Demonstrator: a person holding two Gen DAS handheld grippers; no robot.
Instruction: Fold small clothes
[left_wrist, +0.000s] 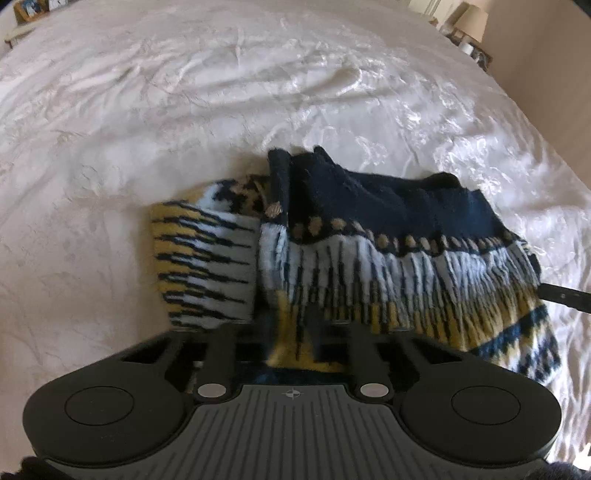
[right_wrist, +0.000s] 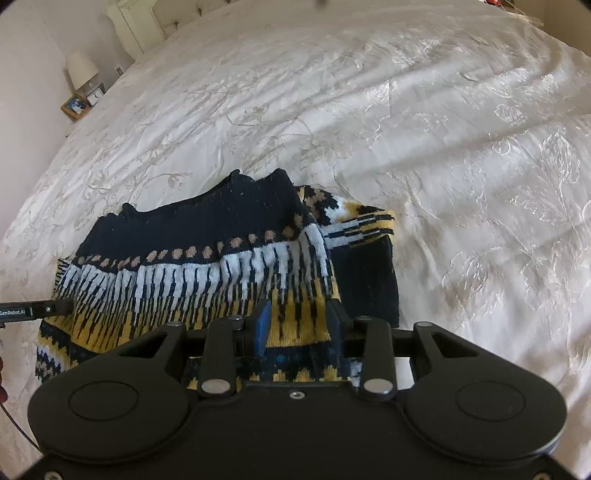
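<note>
A small knitted sweater (left_wrist: 388, 236) in navy, white and yellow lies partly folded on the white bedspread (left_wrist: 184, 110). Its navy top part is turned over the patterned body. One sleeve (left_wrist: 207, 266) lies out to the left in the left wrist view. My left gripper (left_wrist: 291, 325) is low at the sweater's near edge, and cloth covers its fingers. My right gripper (right_wrist: 299, 317) straddles the sweater (right_wrist: 207, 243) hem with its jaws apart, a blue pad (right_wrist: 263, 325) on one side. The other gripper's finger (right_wrist: 33, 309) shows at the left edge.
The bedspread (right_wrist: 406, 110) is wide and wrinkled all around the sweater. A bedside table with a lamp (right_wrist: 82, 70) and a framed picture (right_wrist: 75, 106) stands beyond the bed's far left. Another lamp (left_wrist: 472, 22) stands at the far right in the left wrist view.
</note>
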